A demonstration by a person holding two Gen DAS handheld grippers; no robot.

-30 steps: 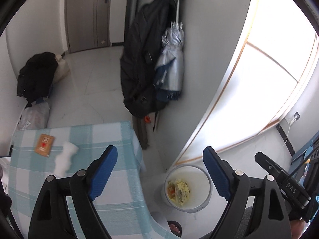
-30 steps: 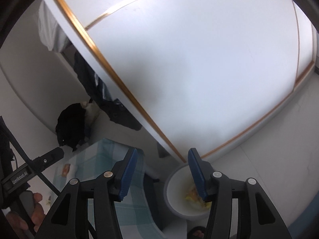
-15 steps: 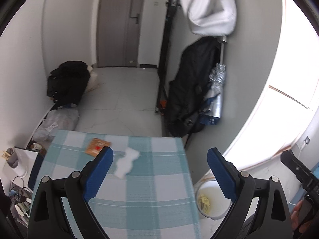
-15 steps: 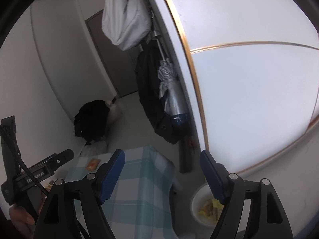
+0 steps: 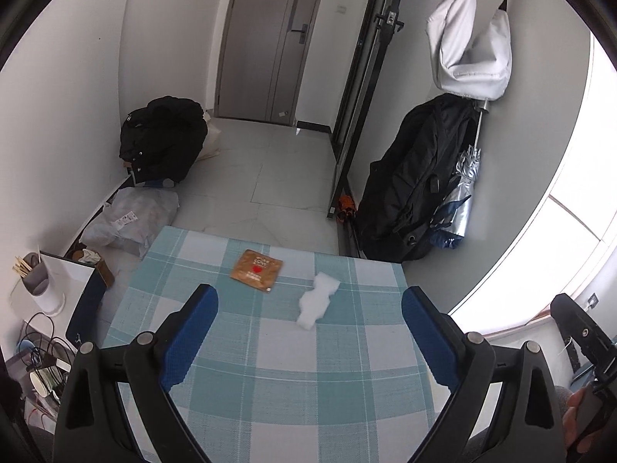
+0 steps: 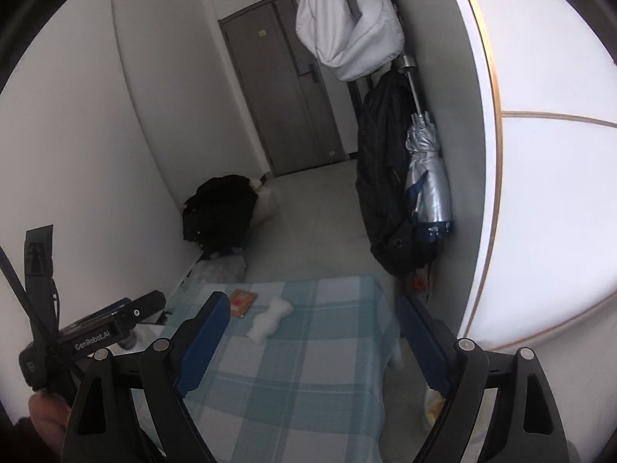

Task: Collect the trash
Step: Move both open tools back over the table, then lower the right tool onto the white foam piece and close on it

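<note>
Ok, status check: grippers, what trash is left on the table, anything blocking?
Left gripper open, empty. Right gripper opening, nothing between jaws. Brown packet and white crumpled tissue lie side by side on the checked tablecloth. Nothing in the way.

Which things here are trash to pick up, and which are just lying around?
For the job:
brown wrapper on the checked table
crumpled white tissue beside it
bin, barely visible

Just lying around:
black backpack
silver umbrella
white cloth, hanging
black bag
</note>
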